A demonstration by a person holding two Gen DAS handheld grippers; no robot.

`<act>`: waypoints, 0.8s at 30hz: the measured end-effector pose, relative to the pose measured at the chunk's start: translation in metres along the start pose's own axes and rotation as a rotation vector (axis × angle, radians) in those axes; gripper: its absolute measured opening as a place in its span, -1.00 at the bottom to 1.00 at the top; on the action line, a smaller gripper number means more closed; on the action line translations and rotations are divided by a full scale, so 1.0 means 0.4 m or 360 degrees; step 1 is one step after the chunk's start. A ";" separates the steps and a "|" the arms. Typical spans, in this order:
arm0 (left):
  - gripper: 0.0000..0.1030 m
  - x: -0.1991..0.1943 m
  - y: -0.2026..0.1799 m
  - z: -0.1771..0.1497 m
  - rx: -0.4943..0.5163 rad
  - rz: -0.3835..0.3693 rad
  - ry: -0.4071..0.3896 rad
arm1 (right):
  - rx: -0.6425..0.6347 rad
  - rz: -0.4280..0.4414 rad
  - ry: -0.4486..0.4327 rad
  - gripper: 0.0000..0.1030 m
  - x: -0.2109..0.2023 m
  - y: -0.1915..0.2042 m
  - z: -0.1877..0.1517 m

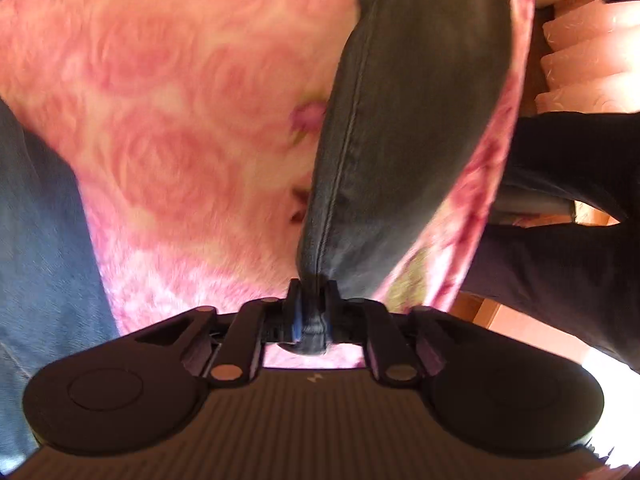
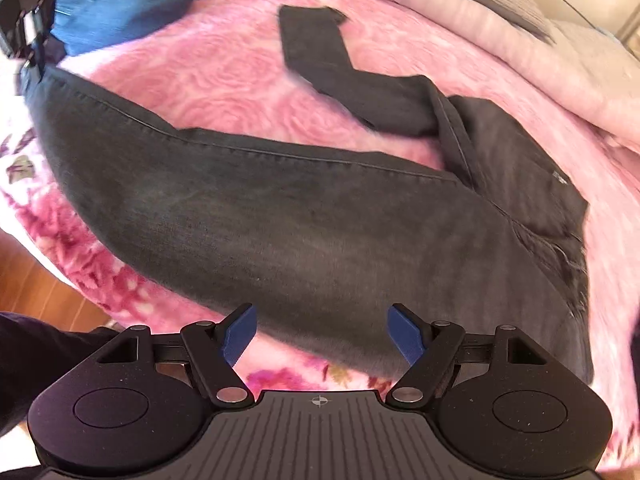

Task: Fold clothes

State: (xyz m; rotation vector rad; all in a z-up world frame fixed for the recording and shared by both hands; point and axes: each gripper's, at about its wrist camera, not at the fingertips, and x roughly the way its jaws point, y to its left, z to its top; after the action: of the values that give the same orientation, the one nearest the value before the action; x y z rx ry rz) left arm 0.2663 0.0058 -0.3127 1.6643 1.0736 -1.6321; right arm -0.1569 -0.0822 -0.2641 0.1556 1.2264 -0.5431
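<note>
Left wrist view: the hem of the dark jeans (image 1: pixel 400 120) is being pinched in the left tool (image 1: pixel 311 312), fingers clamped together on the denim. The leg is being held stretched over the pink blanket (image 1: pixel 180 120). Blue jeans (image 1: pixel 36 240) are lying at the left edge.

Right wrist view: the right tool (image 2: pixel 320 332) is being held with fingers wide apart, gripping nothing, just above the dark jeans (image 2: pixel 280 232), which are lying spread across the pink blanket (image 2: pixel 220 76) on the bed. Blue jeans (image 2: pixel 116 0) are lying at the far left.
</note>
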 end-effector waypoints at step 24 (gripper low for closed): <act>-0.38 -0.201 -0.150 0.778 -0.0035 0.0633 -0.0691 | 0.0647 -0.0177 -0.0262 0.47 0.059 -0.892 -0.001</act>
State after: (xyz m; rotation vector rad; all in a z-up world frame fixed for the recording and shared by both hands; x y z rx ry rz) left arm 0.0557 -0.2374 -0.2550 1.3160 0.5066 -1.5995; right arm -0.3212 -0.3974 -0.2241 0.3798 0.9575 -0.8826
